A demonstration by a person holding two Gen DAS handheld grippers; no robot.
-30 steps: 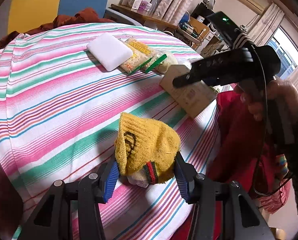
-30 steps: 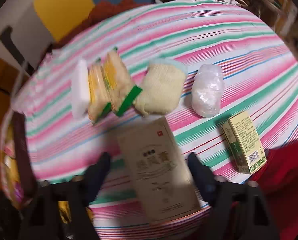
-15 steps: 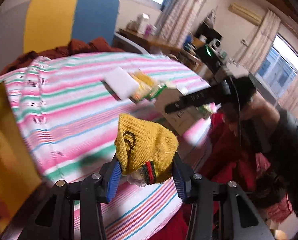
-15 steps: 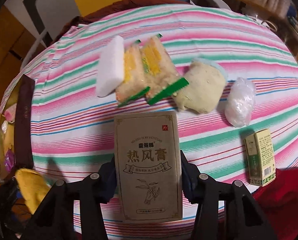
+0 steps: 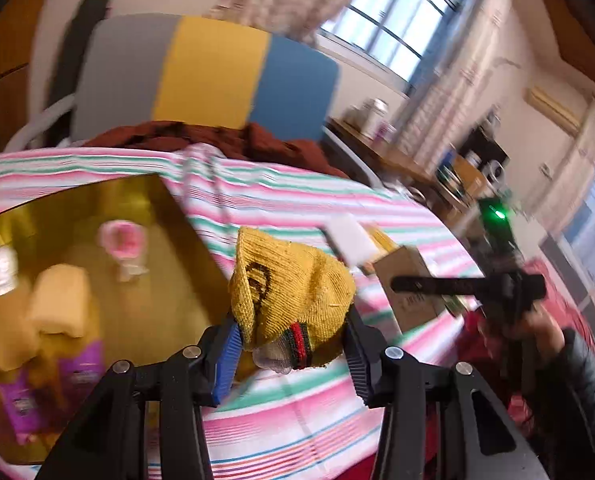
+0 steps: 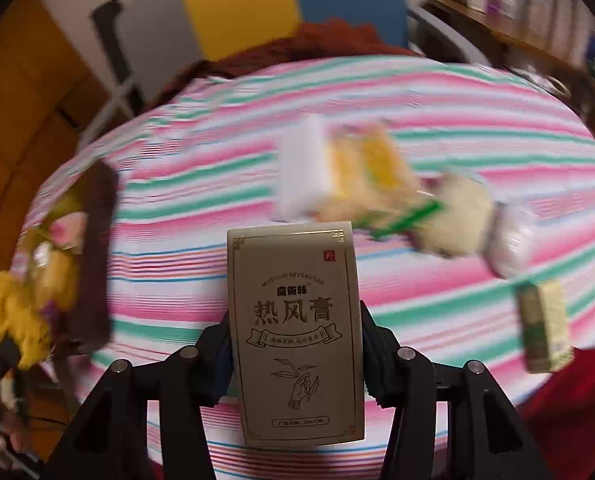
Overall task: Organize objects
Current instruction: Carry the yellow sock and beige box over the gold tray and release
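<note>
Both hands are in the carrying step of the tidy-up. The left gripper [image 5: 293,354] is clamping a knitted mustard-yellow sock bundle with a red-and-green cuff [image 5: 293,292], which is sitting at the centre of the left wrist view, lifted clear of the pink, green and white striped tabletop [image 5: 281,412]. At the left of that frame lies a shiny gold-lined open box [image 5: 145,264] already holding several blurred items. The right gripper [image 6: 295,354] is squeezing a flat beige cardboard carton printed with Chinese characters [image 6: 297,332] by its long sides, at the lower centre of the right wrist view, above the cloth.

Judging by this, the sock bundle is heading for the gold-lined box; the next move calls for bringing it over a free patch inside, lowering it, then letting the jaws part. The carton probably follows, needing a flat spot beside the contents.
</note>
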